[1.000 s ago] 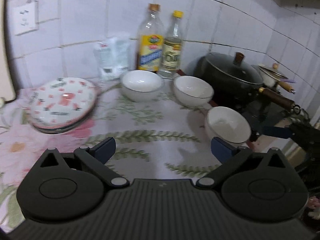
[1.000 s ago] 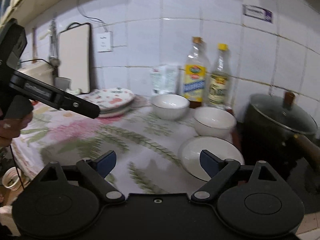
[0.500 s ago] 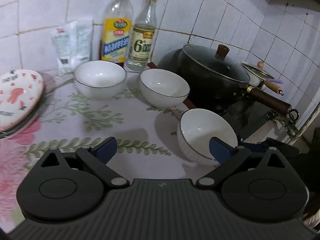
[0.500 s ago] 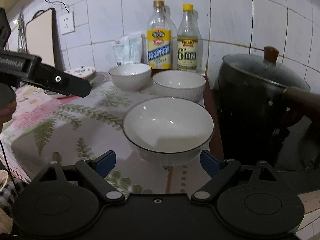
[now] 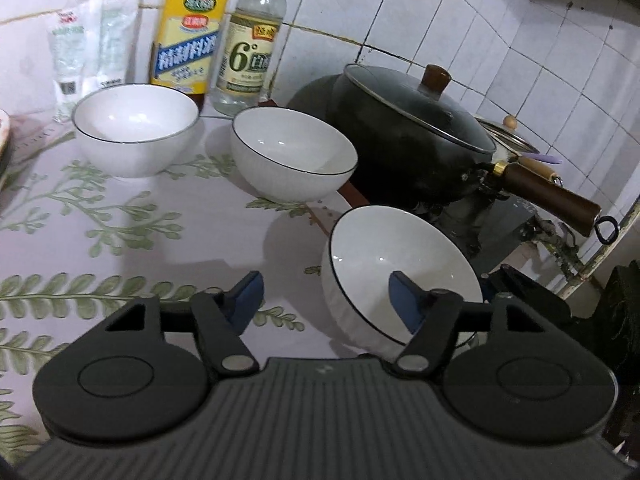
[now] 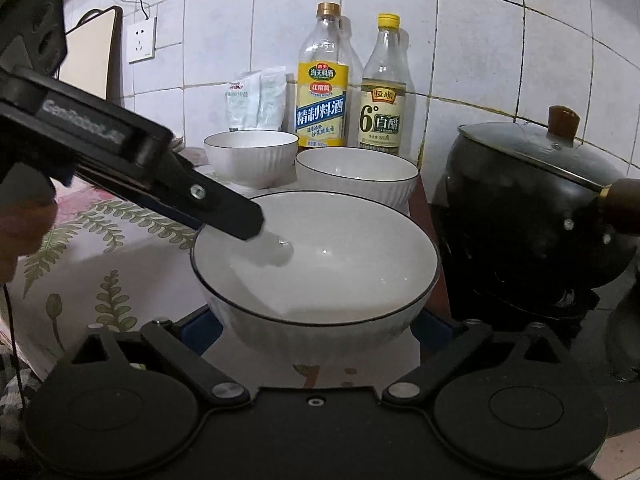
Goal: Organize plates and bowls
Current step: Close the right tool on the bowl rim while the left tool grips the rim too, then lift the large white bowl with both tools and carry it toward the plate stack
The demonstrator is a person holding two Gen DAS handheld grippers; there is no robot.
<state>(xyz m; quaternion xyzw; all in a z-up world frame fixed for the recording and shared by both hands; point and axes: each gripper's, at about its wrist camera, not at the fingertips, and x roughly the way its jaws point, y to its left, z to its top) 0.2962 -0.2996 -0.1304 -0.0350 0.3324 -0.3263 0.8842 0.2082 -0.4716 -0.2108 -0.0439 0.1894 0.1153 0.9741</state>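
Three white bowls with thin dark rims stand on the floral cloth. The nearest bowl [image 5: 384, 264] [image 6: 332, 264] is by the counter's right edge. My left gripper [image 5: 326, 296] is open and straddles that bowl's near-left wall: its right finger [image 5: 404, 300] is inside the bowl and its left finger [image 5: 246, 296] is outside. In the right wrist view the left gripper's finger [image 6: 224, 208] reaches over the rim. My right gripper [image 6: 316, 328] is open with the bowl's base between its fingers. The other two bowls [image 5: 136, 128] [image 5: 294, 152] stand behind, near the wall.
Two bottles [image 5: 188, 32] [image 5: 252, 48] and a white packet [image 5: 92, 40] stand against the tiled wall. A black lidded pot [image 5: 416, 136] with a wooden handle [image 5: 548, 196] sits on the stove right of the bowls. The edge of a patterned plate [image 5: 3, 132] shows at far left.
Both grippers have moved in on the nearest bowl. The left gripper's right finger now reaches inside it, and the right gripper's fingers now flank its base. The plate stack has slid out of view.
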